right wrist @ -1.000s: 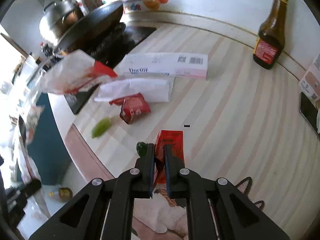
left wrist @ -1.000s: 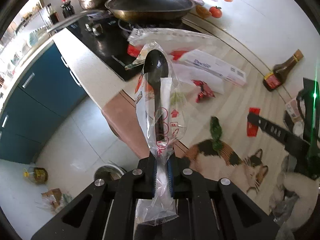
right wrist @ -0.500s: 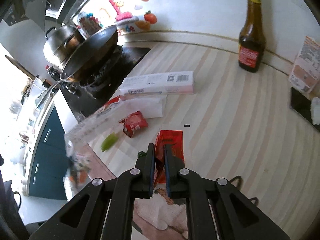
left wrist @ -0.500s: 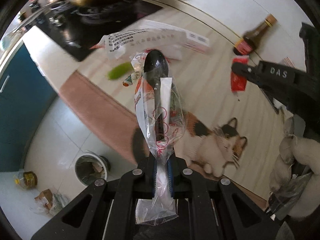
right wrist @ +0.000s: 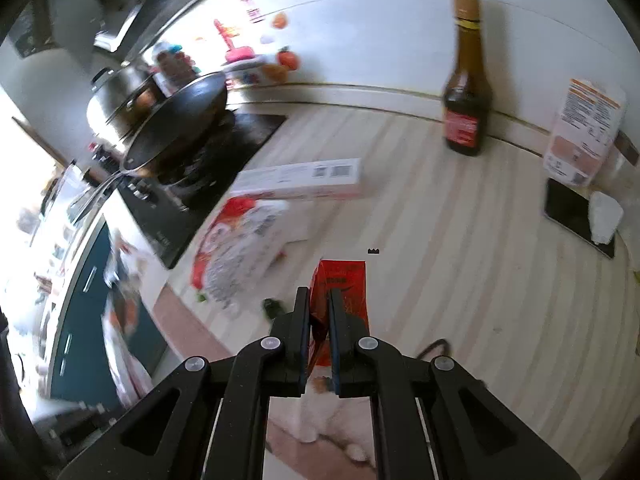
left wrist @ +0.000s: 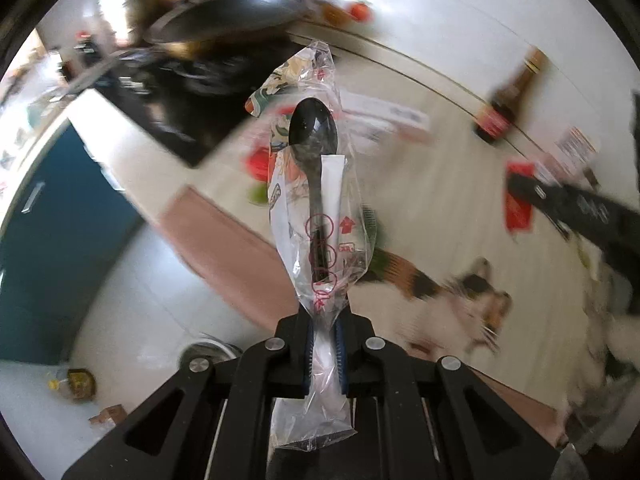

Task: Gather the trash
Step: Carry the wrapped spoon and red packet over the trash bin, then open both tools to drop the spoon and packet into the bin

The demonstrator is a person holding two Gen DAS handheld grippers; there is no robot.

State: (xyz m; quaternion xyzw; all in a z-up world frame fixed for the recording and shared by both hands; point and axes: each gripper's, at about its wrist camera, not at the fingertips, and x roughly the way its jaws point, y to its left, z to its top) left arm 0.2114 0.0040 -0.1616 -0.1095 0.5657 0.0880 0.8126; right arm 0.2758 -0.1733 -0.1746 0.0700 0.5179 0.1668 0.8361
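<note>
My left gripper (left wrist: 323, 326) is shut on a clear plastic bag (left wrist: 320, 216) that holds a black plastic spoon (left wrist: 313, 136) and a white sachet; the bag stands up above the striped counter (left wrist: 420, 200). Pinched upright in my shut right gripper (right wrist: 319, 312) is a red wrapper (right wrist: 345, 286). That same red wrapper (left wrist: 518, 200) and the right gripper's arm show at the right of the left wrist view. On the counter lie a long white box (right wrist: 304, 180), a red-and-white plastic bag (right wrist: 236, 248) and small green scraps (right wrist: 272, 306).
A dark sauce bottle (right wrist: 464, 96) stands by the back wall, a pouch (right wrist: 584, 132) and a black phone (right wrist: 572, 212) at the right. A wok (right wrist: 176, 120) sits on the black hob at the left. Down on the floor, a bin (left wrist: 208, 354) stands below the counter edge.
Both grippers have risen and shifted over the counter, still holding their items. The red-and-white bag now lies lower, near the counter's front edge.
</note>
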